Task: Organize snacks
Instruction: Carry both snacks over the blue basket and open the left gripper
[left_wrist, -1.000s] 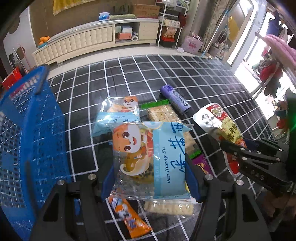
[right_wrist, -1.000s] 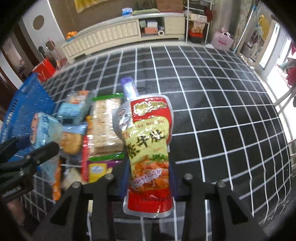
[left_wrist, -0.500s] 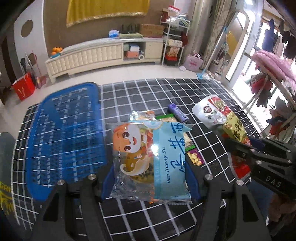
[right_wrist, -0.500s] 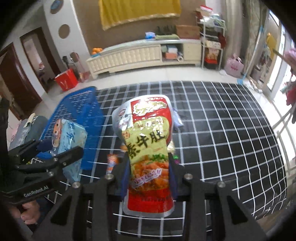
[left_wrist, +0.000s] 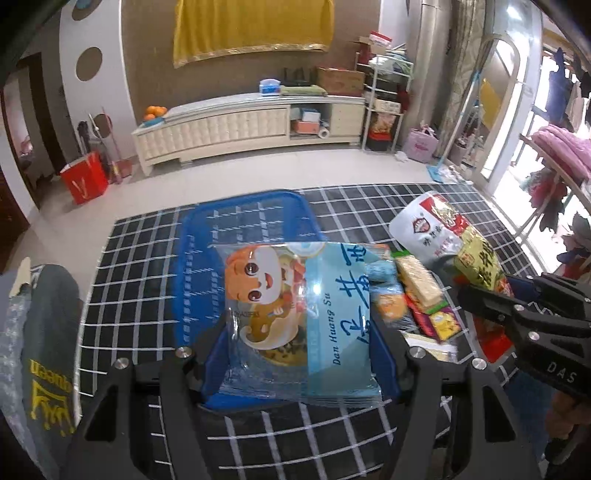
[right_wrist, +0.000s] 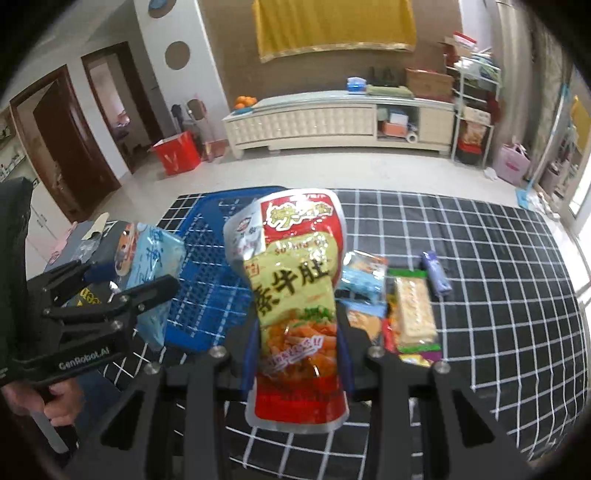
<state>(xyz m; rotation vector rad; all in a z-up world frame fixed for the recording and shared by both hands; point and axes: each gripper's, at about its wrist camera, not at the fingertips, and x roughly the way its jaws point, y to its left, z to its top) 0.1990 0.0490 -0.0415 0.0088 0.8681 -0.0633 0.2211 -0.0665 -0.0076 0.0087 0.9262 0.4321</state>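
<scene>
Left wrist view: the left gripper (left_wrist: 299, 343) is clamped on a pale blue cartoon-printed snack packet (left_wrist: 301, 317), its blue pads pressing the packet's two side edges. The packet stands upright between the fingers, raised off the surface, with the blue mesh basket (left_wrist: 207, 258) directly behind and below it. The basket rests on the black white-grid cloth (left_wrist: 129, 277) covering the counter. To the right of the packet, a loose group of snacks (left_wrist: 421, 295) lies on the cloth beside the basket. Further right, the right gripper (left_wrist: 476, 291) enters from the edge, carrying a red and yellow pouch (left_wrist: 443, 236) that tilts up and leftward.

Right wrist view: the right gripper (right_wrist: 295, 354) is closed tight on the red and yellow pouch (right_wrist: 295, 288), gripping its lower half from both sides; the top of the pouch rises above the fingertips and its bottom seal hangs below them. The basket (right_wrist: 207, 273) lies behind and left of the pouch. The left gripper (right_wrist: 147, 284) appears at the left edge, a person's hand (right_wrist: 51, 402) on its handle, with the blue packet (right_wrist: 155, 266) in its grasp near the basket's near-left corner. The snacks (right_wrist: 410, 306) on the cloth (right_wrist: 498, 295) lie right of the pouch, a purple stick pack (right_wrist: 436, 273) outermost.
</scene>
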